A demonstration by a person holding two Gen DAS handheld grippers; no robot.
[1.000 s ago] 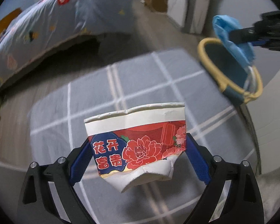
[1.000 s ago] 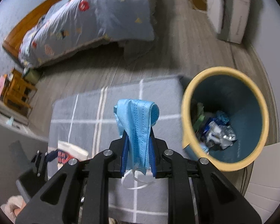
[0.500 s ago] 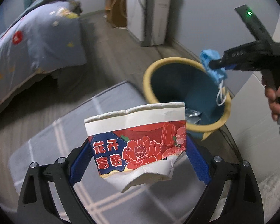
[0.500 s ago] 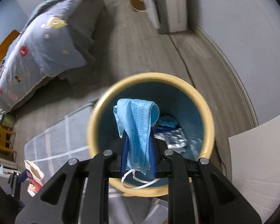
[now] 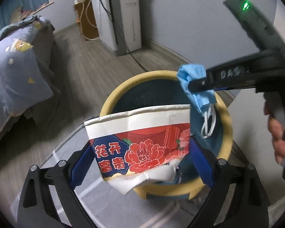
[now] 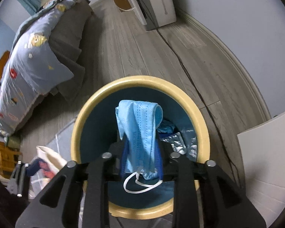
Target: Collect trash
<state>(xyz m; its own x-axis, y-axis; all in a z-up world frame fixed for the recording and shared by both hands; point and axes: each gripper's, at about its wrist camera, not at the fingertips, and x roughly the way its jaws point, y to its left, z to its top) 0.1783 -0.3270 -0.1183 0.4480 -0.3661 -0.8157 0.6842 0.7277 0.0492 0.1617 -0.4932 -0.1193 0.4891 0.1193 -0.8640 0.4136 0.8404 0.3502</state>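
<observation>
Blue surgical mask pinched between the pressed-together blue pads of the right gripper, folded over itself, white ear loop dangling beneath. Held directly over the open mouth of the trash bin, yellow rim and dark teal inside, presumably so that a simple release would drop it straight in. Already in the bin: crumpled foil wrapper and another bit of blue scrap, lying at the bottom.

Crushed paper cup, red with peony print and Chinese characters, clamped flat between the spread-wide blue pads of the left gripper, one pad on each side edge, torn white base sagging below. Carried near the bin's near rim, partly over it as seen from the left wrist camera, likely waiting its turn behind the mask. Exact height above the rim not clear.

Seen from the left: right gripper reaching in from the side, mask draped over its tip above the far wall of the bin.

Further out: grey checked rug under the bin, grey plank floor, bed with a patterned blue duvet, white appliance against the wall, black cable trailing along the floor.
</observation>
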